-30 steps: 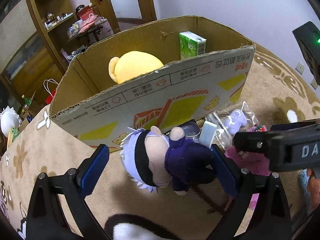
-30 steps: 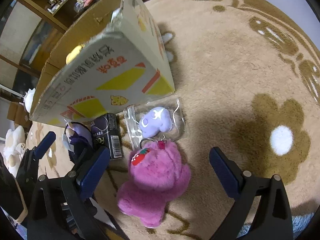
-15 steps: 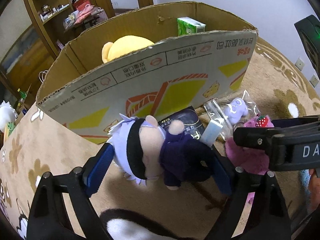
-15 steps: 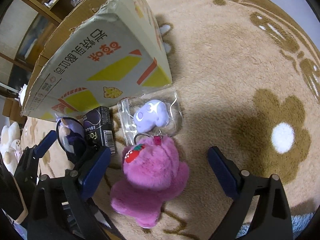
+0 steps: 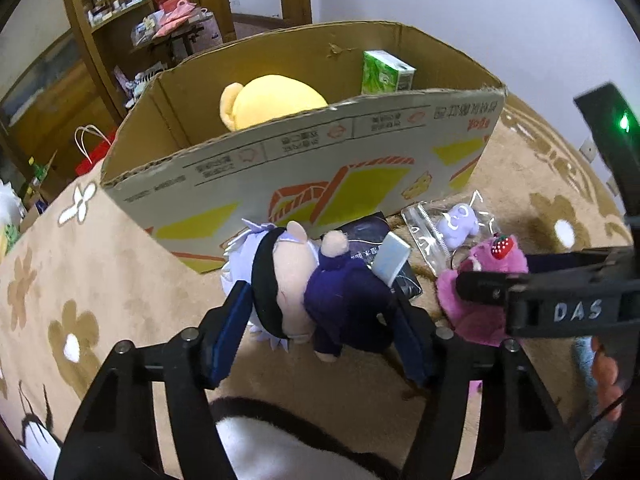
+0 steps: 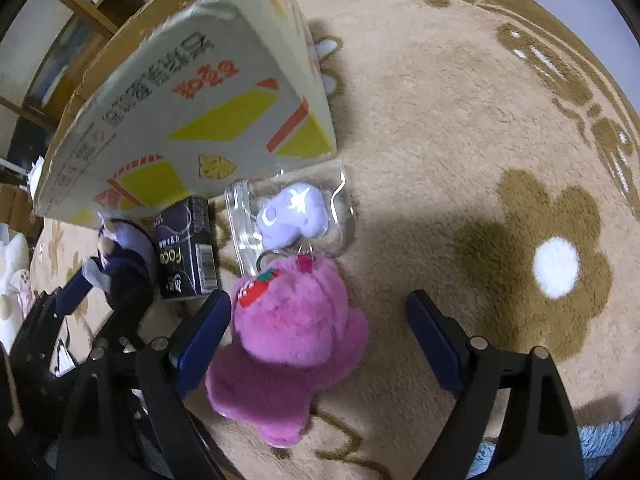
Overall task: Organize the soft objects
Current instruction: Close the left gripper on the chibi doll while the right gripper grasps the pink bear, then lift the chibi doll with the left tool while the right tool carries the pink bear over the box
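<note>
Two tools are in view over a beige flower-patterned carpet (image 6: pixel 440 128). Left tool (image 5: pixel 320 320): blue pads pressed against both sides of a small plush doll with white hair, black blindfold and dark navy outfit (image 5: pixel 316 292), clenched on it just in front of the printed cardboard box (image 5: pixel 304 168). Right tool (image 6: pixel 320 332): jaws spread wide, released, straddling a fluffy purple plush toy with a red strawberry patch (image 6: pixel 292 344) that lies on the carpet; neither pad is seen gripping it. Beside that toy, a clear zip bag holding a small lilac plush (image 6: pixel 296 216) touches the box base, next to a black carton (image 6: pixel 188 252). Inside the box: a yellow plush (image 5: pixel 272 100) and a green-and-white tissue pack (image 5: pixel 384 72)
</note>
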### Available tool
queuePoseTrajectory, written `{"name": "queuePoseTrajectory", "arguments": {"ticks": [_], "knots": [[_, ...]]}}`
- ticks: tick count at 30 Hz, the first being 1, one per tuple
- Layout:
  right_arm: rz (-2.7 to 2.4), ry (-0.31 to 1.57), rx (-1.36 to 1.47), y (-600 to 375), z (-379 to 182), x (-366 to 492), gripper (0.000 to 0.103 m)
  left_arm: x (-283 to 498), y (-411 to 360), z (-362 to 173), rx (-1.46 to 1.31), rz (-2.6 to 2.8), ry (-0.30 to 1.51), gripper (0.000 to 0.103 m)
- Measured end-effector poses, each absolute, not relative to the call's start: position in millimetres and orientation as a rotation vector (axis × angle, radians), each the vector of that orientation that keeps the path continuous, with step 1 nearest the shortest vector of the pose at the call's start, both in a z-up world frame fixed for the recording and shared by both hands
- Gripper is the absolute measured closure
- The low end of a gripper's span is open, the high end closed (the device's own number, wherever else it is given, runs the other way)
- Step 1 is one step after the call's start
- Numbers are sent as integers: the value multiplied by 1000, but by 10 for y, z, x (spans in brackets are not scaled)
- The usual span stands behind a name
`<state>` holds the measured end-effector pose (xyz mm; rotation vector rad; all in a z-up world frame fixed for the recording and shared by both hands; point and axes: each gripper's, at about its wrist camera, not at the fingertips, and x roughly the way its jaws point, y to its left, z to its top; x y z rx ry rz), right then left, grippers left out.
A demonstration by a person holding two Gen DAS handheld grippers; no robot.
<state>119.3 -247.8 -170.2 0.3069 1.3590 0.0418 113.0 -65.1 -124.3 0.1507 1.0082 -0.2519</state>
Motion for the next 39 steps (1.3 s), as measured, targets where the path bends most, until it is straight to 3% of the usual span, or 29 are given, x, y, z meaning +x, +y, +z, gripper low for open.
{"name": "queuePoseTrajectory", "arguments": {"ticks": [3, 8, 10, 39], "knots": [[36, 1365, 272, -2423, -1715, 1156, 12, 1116, -601, -1209, 128, -255, 1011, 49], [46, 1344, 264, -2354, -1683, 1100, 33, 1080, -492, -1135, 77, -298, 1023, 69], [61, 1337, 254, -2312, -1645, 1090, 41, 1071, -455, -1111, 68, -302, 1024, 70], [176, 966, 150, -2136, -763, 928, 46, 938, -223, -958, -47, -245, 1008, 76]]}}
